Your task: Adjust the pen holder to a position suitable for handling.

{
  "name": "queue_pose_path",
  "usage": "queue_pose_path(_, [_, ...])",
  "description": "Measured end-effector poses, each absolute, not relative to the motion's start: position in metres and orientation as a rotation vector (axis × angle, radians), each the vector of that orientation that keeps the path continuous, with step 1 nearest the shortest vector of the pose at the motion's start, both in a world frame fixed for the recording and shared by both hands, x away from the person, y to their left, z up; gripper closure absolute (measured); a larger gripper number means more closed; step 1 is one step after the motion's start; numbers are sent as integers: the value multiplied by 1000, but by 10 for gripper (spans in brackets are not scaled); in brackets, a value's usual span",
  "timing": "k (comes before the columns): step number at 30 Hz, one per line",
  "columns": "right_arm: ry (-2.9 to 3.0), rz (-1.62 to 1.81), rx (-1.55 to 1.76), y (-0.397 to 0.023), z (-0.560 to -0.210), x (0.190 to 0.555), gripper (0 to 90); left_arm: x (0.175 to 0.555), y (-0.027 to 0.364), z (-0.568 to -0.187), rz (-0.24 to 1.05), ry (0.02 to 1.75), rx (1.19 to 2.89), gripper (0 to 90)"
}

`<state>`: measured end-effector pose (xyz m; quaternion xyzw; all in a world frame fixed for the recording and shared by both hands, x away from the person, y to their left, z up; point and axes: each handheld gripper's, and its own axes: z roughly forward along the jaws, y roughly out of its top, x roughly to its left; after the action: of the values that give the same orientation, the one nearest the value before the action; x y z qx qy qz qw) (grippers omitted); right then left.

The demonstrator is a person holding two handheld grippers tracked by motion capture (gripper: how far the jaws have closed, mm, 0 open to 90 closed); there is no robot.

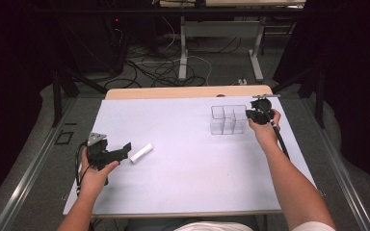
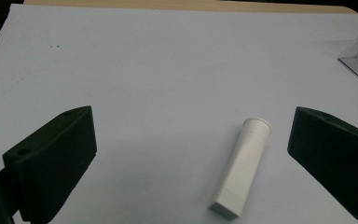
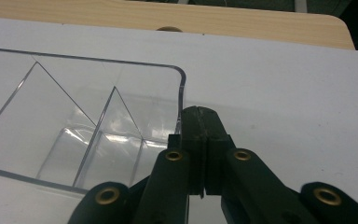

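On a table covered with a white sheet (image 1: 183, 159), a person is holding one gripper in each hand. The left gripper (image 1: 125, 147) is resting low on the near left part of the sheet, and its jaws are standing wide apart, grasping nothing. In the left gripper view, a white plastic tube (image 2: 241, 167) is lying flat on the sheet between the two black jaws. It is closer to the jaw at the right of that view, and it is touching neither of them. Its round flared end is pointing away from the camera and its flat square end is pointing toward it. In the high view, the same tube (image 1: 141, 153) is lying just beside the tips of the left gripper, at a slant.

The right gripper (image 1: 248, 114) is sitting at the far right part of the sheet, against the right side of a clear plastic organizer (image 1: 227, 119) with several compartments. In the right gripper view, the jaws of the right gripper (image 3: 200, 122) are pressed together, and the tips are standing at the side wall of the organizer (image 3: 121, 116), near its rounded corner. The thin clear wall seems to be pinched between them, but I cannot tell this for sure. The compartments that show are holding nothing. The tube and the organizer are well apart.
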<state>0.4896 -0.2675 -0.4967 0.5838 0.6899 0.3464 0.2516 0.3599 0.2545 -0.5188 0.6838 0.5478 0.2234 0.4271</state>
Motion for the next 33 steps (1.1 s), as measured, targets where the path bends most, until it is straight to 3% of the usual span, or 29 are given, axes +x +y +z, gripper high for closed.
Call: queue_pose_path(33, [2003, 1069, 1508, -161, -501, 479, 900, 361, 256, -519, 557, 1372, 1706, 10])
